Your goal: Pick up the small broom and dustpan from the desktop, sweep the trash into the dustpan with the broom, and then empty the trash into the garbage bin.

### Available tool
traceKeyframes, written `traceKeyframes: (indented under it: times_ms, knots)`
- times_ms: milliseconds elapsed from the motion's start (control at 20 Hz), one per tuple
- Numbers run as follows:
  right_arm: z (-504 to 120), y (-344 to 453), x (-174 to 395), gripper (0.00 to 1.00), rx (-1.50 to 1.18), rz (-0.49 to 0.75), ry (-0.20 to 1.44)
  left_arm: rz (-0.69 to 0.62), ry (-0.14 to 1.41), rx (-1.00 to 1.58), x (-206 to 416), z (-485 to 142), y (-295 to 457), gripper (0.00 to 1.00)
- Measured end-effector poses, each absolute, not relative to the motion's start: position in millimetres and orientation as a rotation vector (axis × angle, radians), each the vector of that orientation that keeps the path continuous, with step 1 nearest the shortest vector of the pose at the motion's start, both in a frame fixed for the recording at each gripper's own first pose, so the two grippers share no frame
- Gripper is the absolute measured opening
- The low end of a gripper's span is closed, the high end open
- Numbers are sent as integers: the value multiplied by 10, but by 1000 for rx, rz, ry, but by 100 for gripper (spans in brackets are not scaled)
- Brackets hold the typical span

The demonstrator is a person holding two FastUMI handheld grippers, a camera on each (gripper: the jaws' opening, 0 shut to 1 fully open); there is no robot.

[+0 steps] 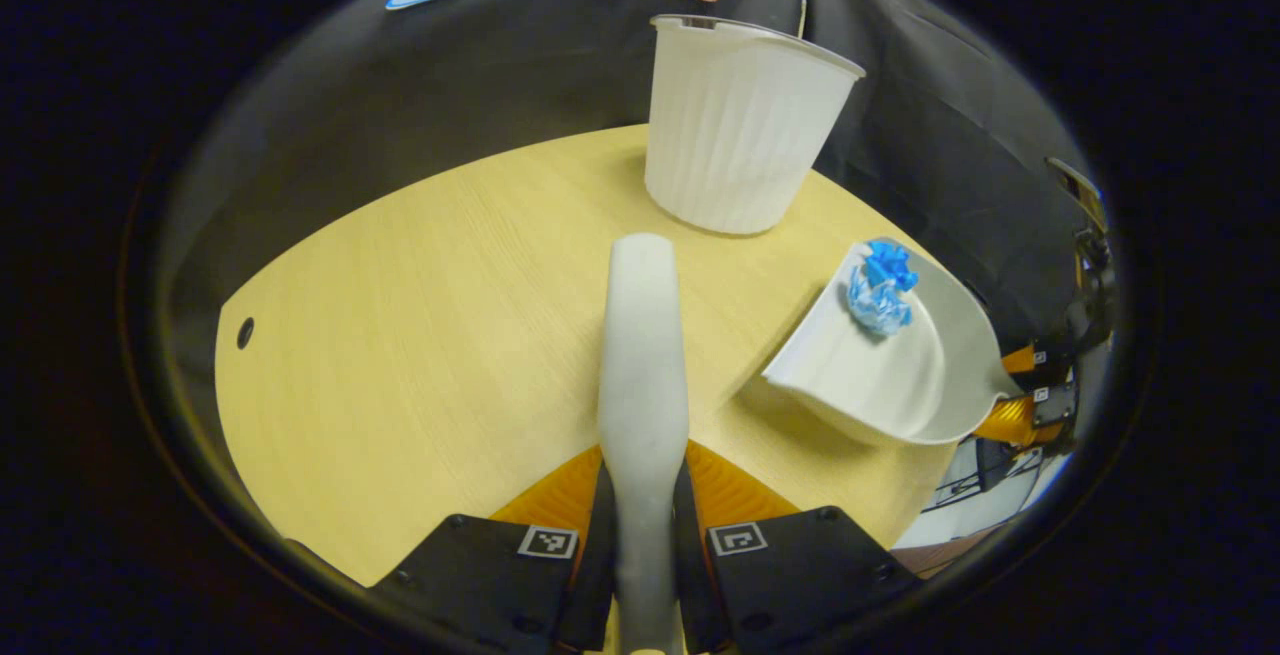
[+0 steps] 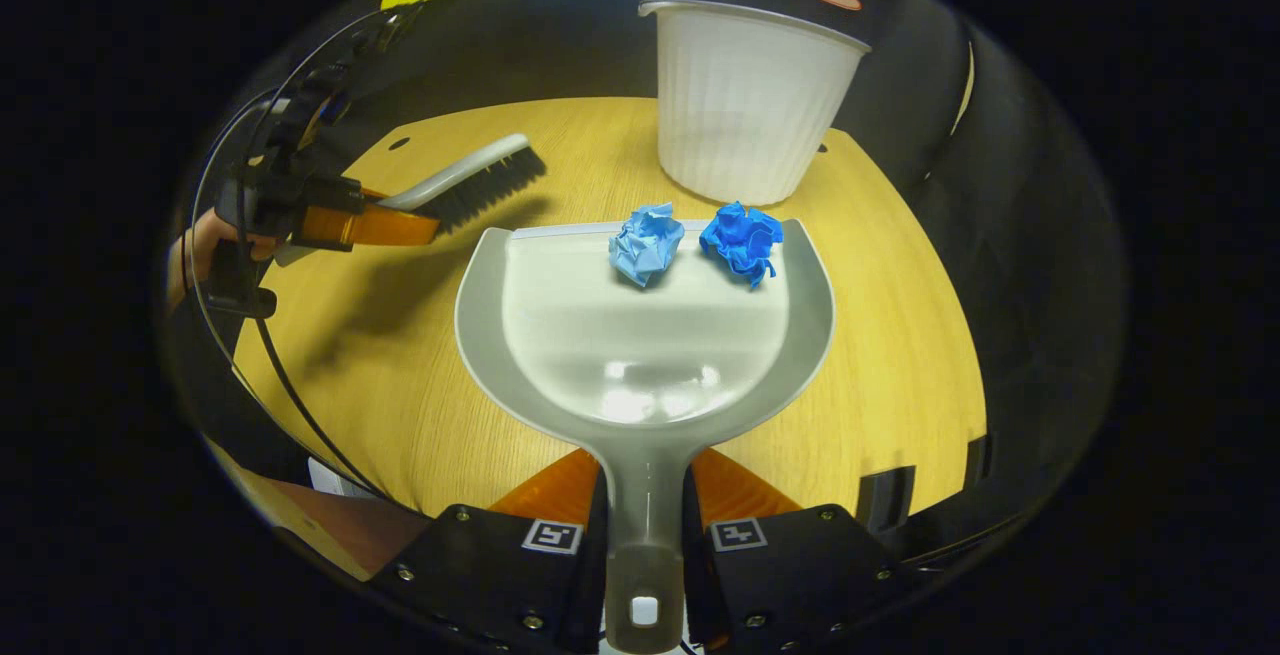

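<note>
My right gripper (image 2: 643, 507) is shut on the handle of the grey dustpan (image 2: 650, 355). Two crumpled paper balls, one light blue (image 2: 645, 243) and one darker blue (image 2: 742, 238), lie inside the pan near its front lip, just short of the white ribbed bin (image 2: 750, 100). In the left gripper view the dustpan (image 1: 900, 375) is at the right, tilted, with the paper balls (image 1: 880, 290) in it and a shadow beneath. My left gripper (image 1: 643, 495) is shut on the pale broom handle (image 1: 642, 335). The broom's dark bristles (image 2: 490, 185) hover left of the pan.
The bin (image 1: 740, 125) stands near the far edge of the wooden table (image 1: 400, 335). A small cable hole (image 1: 245, 333) is at the table's left. A hand (image 2: 200, 245) and a cable trail behind the left gripper (image 2: 390, 227).
</note>
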State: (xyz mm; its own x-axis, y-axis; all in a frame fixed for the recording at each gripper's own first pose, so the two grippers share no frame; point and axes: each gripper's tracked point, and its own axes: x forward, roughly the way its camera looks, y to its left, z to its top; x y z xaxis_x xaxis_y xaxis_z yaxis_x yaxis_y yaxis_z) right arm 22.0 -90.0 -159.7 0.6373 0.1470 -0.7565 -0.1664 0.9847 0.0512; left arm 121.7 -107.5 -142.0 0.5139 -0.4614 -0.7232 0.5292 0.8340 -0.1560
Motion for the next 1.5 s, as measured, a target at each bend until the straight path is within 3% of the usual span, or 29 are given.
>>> traceKeyframes:
  times_ms: [400, 450, 500, 850, 1150, 1500]
  knots:
    - [-740, -1271, 158, 32, -11, 151, 826, -560, 843, 72, 1175, -1433, -790, 36]
    - [-628, -1267, 165, 36, -8, 153, 821, -556, 843, 72, 1166, -1443, -740, 36]
    - [-508, -1291, 174, 32, -4, 157, 816, -552, 843, 70, 1160, -1438, -695, 36]
    - [268, -1592, 330, 32, 51, 196, 806, -517, 840, 54, 1178, -1437, -442, 36]
    - [749, -1629, 834, 32, 134, 230, 812, -515, 829, 55, 1172, -1403, -373, 36]
    - [1021, -1418, 1533, 32, 475, 337, 886, -501, 847, 12, 1059, -1337, -448, 36]
